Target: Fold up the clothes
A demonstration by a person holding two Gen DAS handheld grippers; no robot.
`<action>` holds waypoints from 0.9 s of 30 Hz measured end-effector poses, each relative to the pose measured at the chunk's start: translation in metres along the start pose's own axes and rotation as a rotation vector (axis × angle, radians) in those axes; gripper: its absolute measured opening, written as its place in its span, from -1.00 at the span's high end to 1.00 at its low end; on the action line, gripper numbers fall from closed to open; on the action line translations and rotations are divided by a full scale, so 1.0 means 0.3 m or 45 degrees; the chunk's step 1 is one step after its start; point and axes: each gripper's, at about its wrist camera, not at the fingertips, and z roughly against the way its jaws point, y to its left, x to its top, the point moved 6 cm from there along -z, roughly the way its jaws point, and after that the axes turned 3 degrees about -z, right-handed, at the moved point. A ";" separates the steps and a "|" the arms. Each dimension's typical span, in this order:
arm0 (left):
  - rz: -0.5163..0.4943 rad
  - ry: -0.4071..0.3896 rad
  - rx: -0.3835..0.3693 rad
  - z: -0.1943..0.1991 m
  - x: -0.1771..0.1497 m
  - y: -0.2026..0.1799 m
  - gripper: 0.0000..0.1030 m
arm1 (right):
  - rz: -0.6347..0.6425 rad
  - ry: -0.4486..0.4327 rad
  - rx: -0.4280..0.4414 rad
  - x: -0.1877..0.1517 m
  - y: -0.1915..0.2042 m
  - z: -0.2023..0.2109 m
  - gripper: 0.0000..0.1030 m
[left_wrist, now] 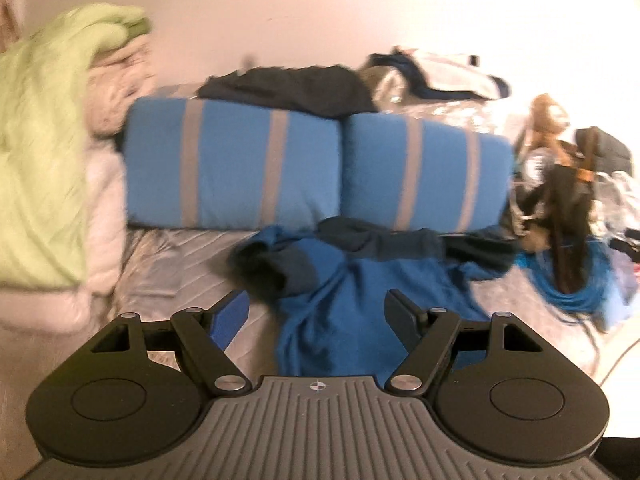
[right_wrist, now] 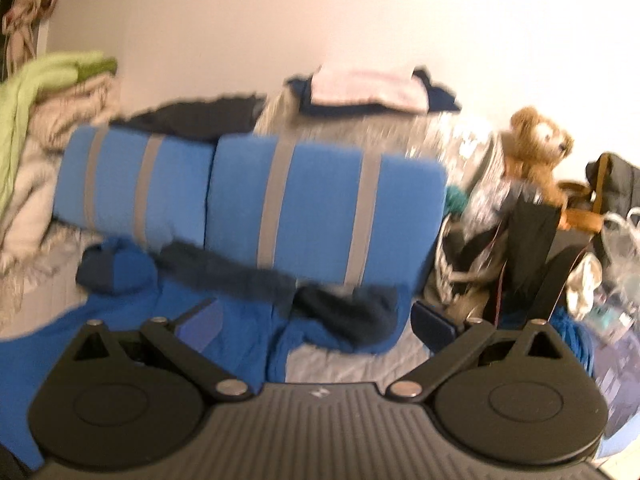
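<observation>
A blue garment with dark navy cuffs and collar (left_wrist: 352, 292) lies crumpled on the grey bed sheet (left_wrist: 180, 264), just in front of two blue pillows. My left gripper (left_wrist: 318, 316) is open and empty, hovering over the garment's near part. In the right wrist view the same garment (right_wrist: 240, 312) spreads from left to centre, with its navy part (right_wrist: 344, 312) near the middle. My right gripper (right_wrist: 316, 324) is open wide and empty, above the garment's right side.
Two blue pillows with grey stripes (left_wrist: 316, 168) lie across the bed. A green and cream blanket pile (left_wrist: 44, 140) stands at the left. Dark folded clothes (left_wrist: 288, 84) lie behind the pillows. A teddy bear (right_wrist: 536, 148), bags and clutter (right_wrist: 532, 248) fill the right side.
</observation>
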 end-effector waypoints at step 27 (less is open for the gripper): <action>-0.065 -0.396 0.148 -0.280 0.554 0.064 -0.47 | -0.002 -0.444 -0.301 0.656 -0.308 -0.165 -1.00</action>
